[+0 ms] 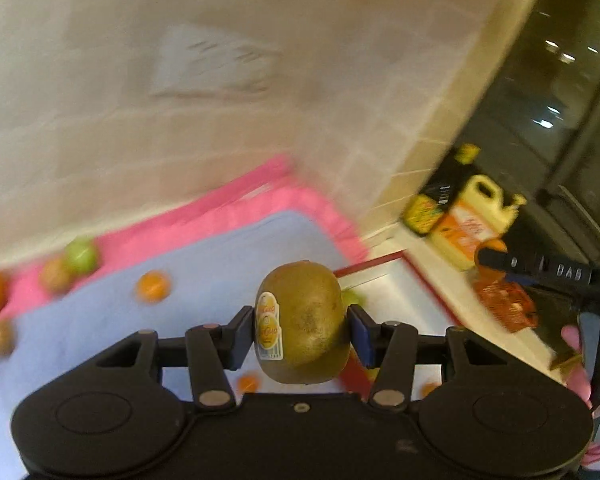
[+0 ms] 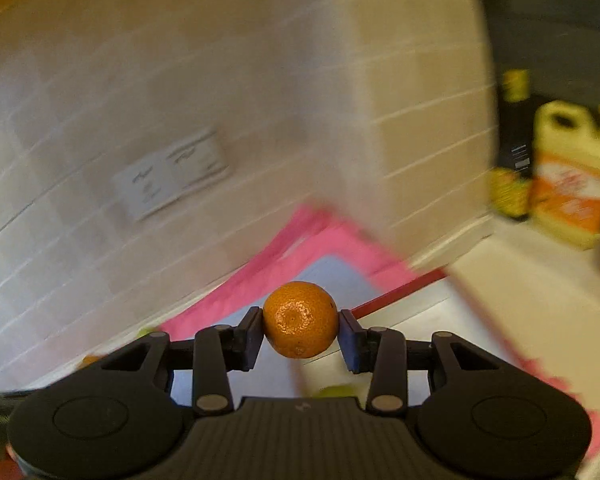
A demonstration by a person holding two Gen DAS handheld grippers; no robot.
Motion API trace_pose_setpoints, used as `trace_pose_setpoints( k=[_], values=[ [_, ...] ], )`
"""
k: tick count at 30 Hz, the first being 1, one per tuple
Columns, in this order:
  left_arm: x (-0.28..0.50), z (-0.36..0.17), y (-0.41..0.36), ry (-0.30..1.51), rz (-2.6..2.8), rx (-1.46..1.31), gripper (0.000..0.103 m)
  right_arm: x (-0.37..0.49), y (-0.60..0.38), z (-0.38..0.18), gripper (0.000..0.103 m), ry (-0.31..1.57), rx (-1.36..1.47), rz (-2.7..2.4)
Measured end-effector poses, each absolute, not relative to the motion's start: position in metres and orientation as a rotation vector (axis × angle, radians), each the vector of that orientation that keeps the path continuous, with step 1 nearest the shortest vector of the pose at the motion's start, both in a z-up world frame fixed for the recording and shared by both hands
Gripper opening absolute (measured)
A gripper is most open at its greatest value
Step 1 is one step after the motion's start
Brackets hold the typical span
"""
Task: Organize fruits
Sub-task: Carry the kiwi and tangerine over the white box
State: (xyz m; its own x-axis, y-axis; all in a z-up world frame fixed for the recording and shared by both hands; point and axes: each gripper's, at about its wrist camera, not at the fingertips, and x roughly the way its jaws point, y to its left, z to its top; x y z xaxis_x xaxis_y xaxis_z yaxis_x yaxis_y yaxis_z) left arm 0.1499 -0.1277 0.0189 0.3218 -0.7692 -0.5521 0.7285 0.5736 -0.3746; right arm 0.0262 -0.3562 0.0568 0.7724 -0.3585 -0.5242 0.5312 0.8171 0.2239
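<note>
Left wrist: left tool [image 1: 302, 330] clamps a brown, stickered kiwi [image 1: 303, 322], held aloft over a blurred lilac mat with pink border [image 1: 204, 256].

Right wrist: right tool [image 2: 300, 330] grips a small round orange mandarin [image 2: 300, 319] above the same mat's corner.

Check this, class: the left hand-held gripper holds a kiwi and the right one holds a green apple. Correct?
Not quite. The right hand-held gripper holds an orange, as the right wrist view shows. The left hand-held gripper does hold a kiwi.
</note>
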Motion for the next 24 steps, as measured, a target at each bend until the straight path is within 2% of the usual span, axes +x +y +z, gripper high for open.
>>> trace_pose_setpoints(
  k=[7, 14, 24],
  values=[
    [0.144, 0.03, -0.237, 0.742, -1.182, 0.027, 0.06, -0.025, -0.408, 0.041, 0.042, 0.504, 0.433, -0.634],
    [0.142, -0.03, -0.357, 0.833, -1.254, 0.246, 0.06, -0.015, -0.437, -0.037, 0.042, 0.673, 0.507, -0.636],
    [0.138, -0.093, -0.415, 0.956, -1.259, 0.386, 0.06, -0.007, -0.466, -0.089, 0.042, 0.768, 0.602, -0.638]
  ],
)
